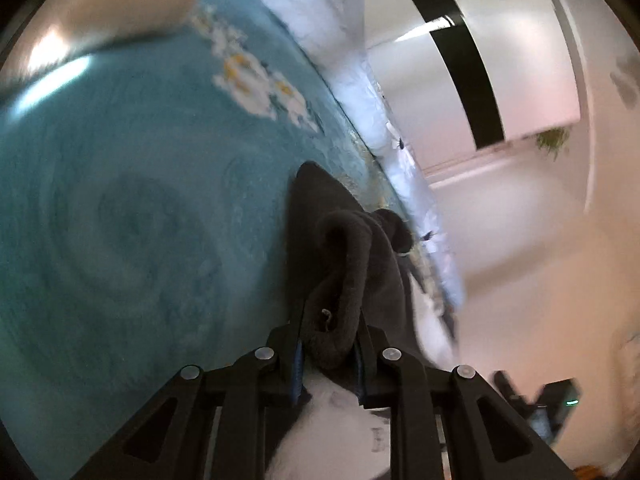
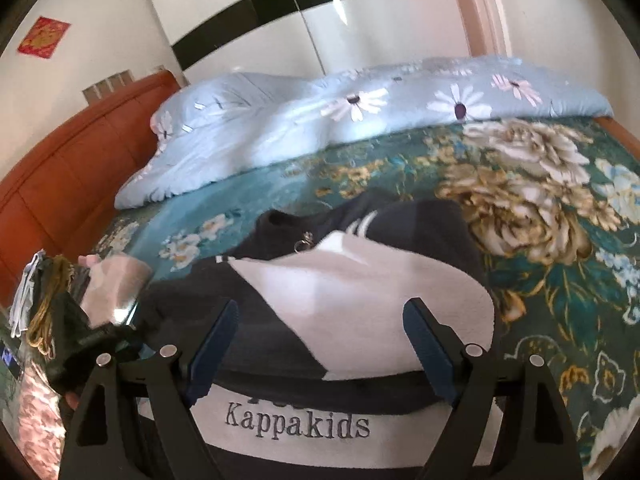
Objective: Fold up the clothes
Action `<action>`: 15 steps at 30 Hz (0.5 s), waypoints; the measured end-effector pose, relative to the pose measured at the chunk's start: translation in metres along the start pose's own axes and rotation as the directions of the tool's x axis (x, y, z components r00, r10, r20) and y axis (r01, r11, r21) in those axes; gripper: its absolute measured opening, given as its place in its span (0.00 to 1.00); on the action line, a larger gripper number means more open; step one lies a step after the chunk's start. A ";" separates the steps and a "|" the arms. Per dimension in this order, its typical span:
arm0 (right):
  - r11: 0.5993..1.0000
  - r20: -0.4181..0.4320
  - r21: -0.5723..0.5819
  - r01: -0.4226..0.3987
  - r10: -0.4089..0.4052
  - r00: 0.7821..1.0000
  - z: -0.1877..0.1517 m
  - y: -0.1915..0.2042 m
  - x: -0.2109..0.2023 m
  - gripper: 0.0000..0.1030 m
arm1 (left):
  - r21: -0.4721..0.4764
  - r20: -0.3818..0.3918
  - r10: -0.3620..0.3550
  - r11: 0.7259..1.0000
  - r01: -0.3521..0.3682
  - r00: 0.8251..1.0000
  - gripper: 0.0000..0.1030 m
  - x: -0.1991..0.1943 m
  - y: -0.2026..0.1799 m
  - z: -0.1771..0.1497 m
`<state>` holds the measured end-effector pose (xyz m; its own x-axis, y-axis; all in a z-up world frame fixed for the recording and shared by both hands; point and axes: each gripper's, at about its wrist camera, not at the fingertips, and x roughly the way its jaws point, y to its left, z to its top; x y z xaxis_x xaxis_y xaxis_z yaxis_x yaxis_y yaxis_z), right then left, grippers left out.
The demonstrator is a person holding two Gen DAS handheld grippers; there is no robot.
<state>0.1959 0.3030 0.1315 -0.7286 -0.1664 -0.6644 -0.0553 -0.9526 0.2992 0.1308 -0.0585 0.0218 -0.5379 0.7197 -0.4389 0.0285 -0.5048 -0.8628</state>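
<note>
A black and white fleece jacket (image 2: 352,292) lies on a teal flowered bedspread (image 2: 560,240), with "Kappakids" stitched on its near white panel and a zipper pull near the collar. My right gripper (image 2: 320,320) hovers open just above the jacket, its blue-padded fingers (image 2: 212,340) spread wide with nothing between them. In the left wrist view my left gripper (image 1: 330,336) is shut on a thick fold of the jacket's dark fleece (image 1: 344,264), lifted off the teal bedspread (image 1: 120,200). That view is tilted and blurred.
A pale blue daisy quilt (image 2: 320,120) is bunched along the far side of the bed. An orange headboard (image 2: 72,168) runs on the left, with a heap of other clothes (image 2: 52,308) at the bed's left edge. White wardrobe doors with a black stripe stand behind.
</note>
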 end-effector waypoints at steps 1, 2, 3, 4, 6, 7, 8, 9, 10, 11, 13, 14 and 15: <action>1.000 -0.013 0.004 0.005 -0.005 1.000 0.002 -0.001 0.003 0.83 | 0.018 0.003 0.003 1.000 -0.003 1.000 0.20 -0.002 -0.003 0.000; 1.000 -0.023 0.003 0.010 -0.010 1.000 0.004 -0.002 0.005 0.83 | 0.036 0.006 0.007 0.999 -0.007 1.000 0.20 -0.004 -0.006 0.000; 1.000 -0.029 -0.007 0.018 -0.019 0.999 0.009 -0.002 0.007 0.83 | 0.057 0.007 0.019 0.998 -0.020 1.000 0.20 -0.004 -0.010 -0.001; 0.999 -0.033 -0.020 0.028 -0.029 0.999 0.014 -0.003 0.010 0.83 | 0.076 0.008 0.032 0.997 -0.033 0.999 0.21 -0.004 -0.012 -0.001; 0.998 -0.054 -0.039 0.057 -0.059 0.997 0.020 -0.008 0.017 0.83 | 0.080 0.000 0.058 0.995 -0.058 0.998 0.23 -0.001 -0.010 -0.002; 0.997 -0.077 -0.040 0.073 -0.076 0.994 0.021 -0.013 0.023 0.83 | 0.070 -0.004 0.052 0.996 -0.051 0.999 0.23 0.000 -0.008 0.000; 0.995 -0.100 -0.042 0.090 -0.093 0.991 0.022 -0.018 0.028 0.83 | 0.059 -0.007 0.044 0.997 -0.043 0.999 0.23 0.001 -0.006 0.001; 0.995 -0.118 -0.026 0.093 -0.096 0.988 0.022 -0.024 0.033 0.83 | 0.043 -0.013 0.028 0.999 -0.027 1.000 0.23 0.002 -0.002 0.003; 0.996 -0.131 0.006 0.084 -0.083 0.988 0.021 -0.032 0.036 0.83 | 0.037 -0.016 0.022 0.999 -0.021 1.000 0.24 0.003 0.000 0.003; 0.996 -0.143 0.039 0.075 -0.069 0.987 0.019 -0.039 0.039 0.83 | 0.032 -0.019 0.017 0.999 -0.017 1.000 0.24 0.004 0.002 0.003; 0.993 -0.166 0.105 0.058 -0.040 0.985 0.016 -0.054 0.044 0.83 | 0.032 -0.020 0.021 0.999 -0.021 1.000 0.24 0.006 0.003 0.003; 0.989 -0.176 0.138 0.051 -0.026 0.984 0.014 -0.062 0.047 0.83 | 0.033 -0.021 0.021 0.999 -0.020 1.000 0.25 0.006 0.003 0.004; 0.984 -0.187 0.171 0.043 -0.011 0.982 0.012 -0.069 0.050 0.83 | 0.037 -0.026 0.024 0.999 -0.023 0.999 0.25 0.004 0.001 0.004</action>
<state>0.1548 0.3636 0.0859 -0.5877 -0.2010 -0.7837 -0.2028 -0.9011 0.3832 0.1250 -0.0583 0.0198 -0.5152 0.7193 -0.4660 0.0099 -0.5387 -0.8425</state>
